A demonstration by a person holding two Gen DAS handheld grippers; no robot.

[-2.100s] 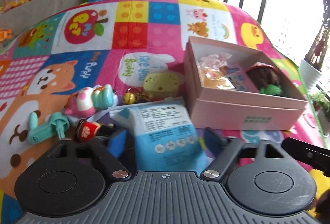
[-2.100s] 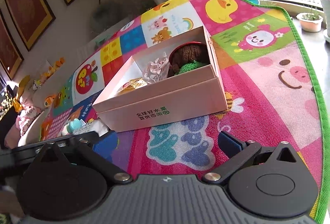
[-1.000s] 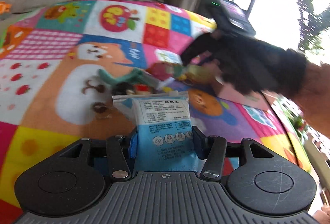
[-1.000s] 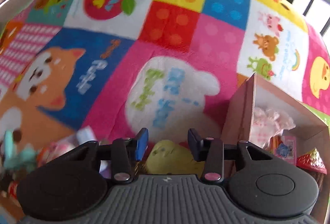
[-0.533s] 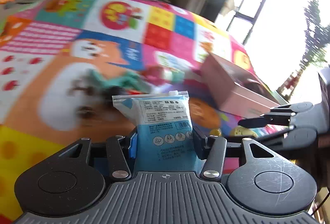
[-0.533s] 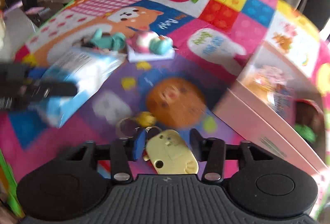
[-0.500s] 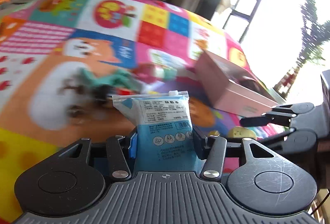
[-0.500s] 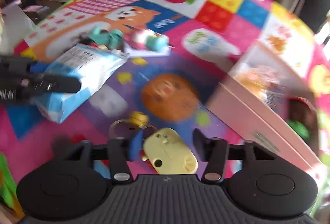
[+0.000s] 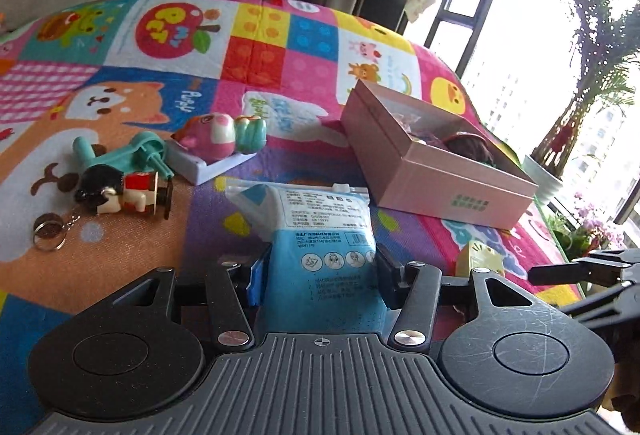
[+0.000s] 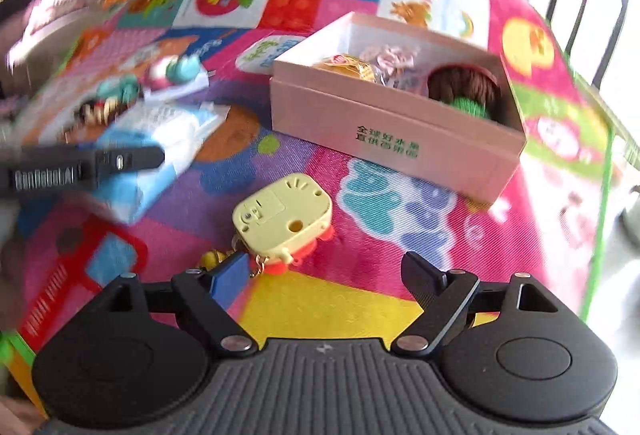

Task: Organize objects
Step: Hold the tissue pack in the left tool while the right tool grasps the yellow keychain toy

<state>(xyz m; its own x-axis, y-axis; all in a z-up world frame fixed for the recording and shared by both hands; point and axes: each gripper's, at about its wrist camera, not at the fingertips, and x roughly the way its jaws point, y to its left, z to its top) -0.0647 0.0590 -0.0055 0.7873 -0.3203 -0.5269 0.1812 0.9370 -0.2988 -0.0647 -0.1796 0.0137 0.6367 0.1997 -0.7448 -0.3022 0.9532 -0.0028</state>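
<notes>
Dropped from the right gripper [image 10: 324, 275] since a half-second back, the yellow keychain toy [image 10: 284, 217] lies on the mat [image 10: 360, 307] at 11 o'clock of its wide-open jaws, while the left gripper [image 9: 318, 271] stays clamped on 1 blue packet [image 9: 320, 235]. Risk: the limp packet could catch the rim of the 1 pink box [image 9: 436, 175] at 1 o'clock and spill; 3 toys wait at 10 o'clock.

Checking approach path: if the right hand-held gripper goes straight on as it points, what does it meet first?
Likely the yellow keychain toy lying on the mat, just ahead of the open right hand-held gripper; the pink box lies beyond. Depth is uncertain.
</notes>
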